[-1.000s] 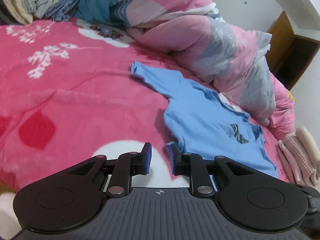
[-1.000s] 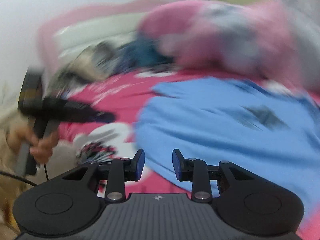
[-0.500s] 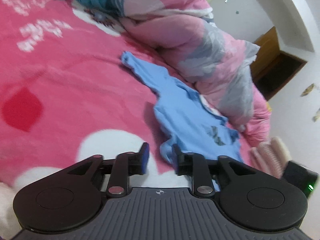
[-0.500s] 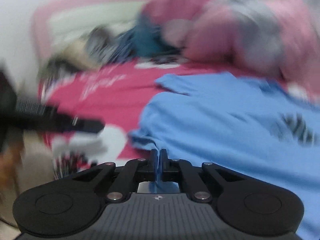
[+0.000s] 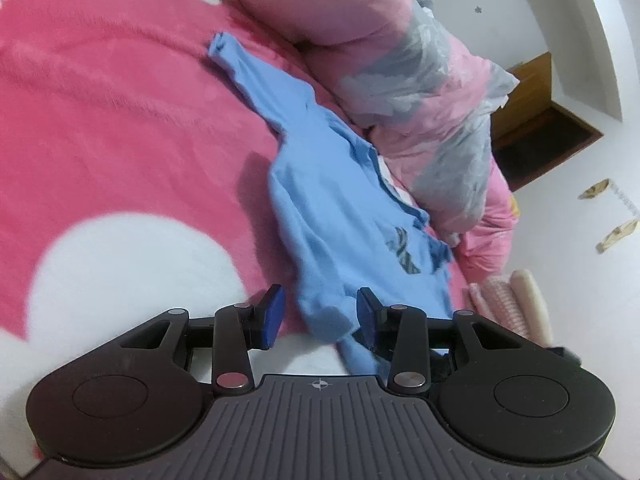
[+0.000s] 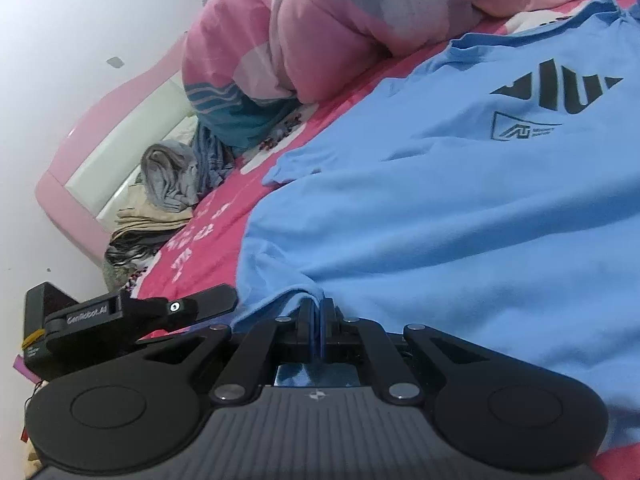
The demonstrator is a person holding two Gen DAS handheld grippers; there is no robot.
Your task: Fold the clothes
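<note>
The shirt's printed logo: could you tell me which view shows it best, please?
The right wrist view: the logo on the blue shirt is large, sharp and faces the camera. In the left wrist view it is small, foreshortened and unreadable.

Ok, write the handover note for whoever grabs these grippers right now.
Right gripper: shut on the blue T-shirt hem.
Left gripper: open, fingers either side of a hem corner, not yet clamped.
The shirt lies spread on the pink bedspread, logo up, beside the bunched duvet.
Done: one grasp.
Left: close the left gripper, then fold.
</note>
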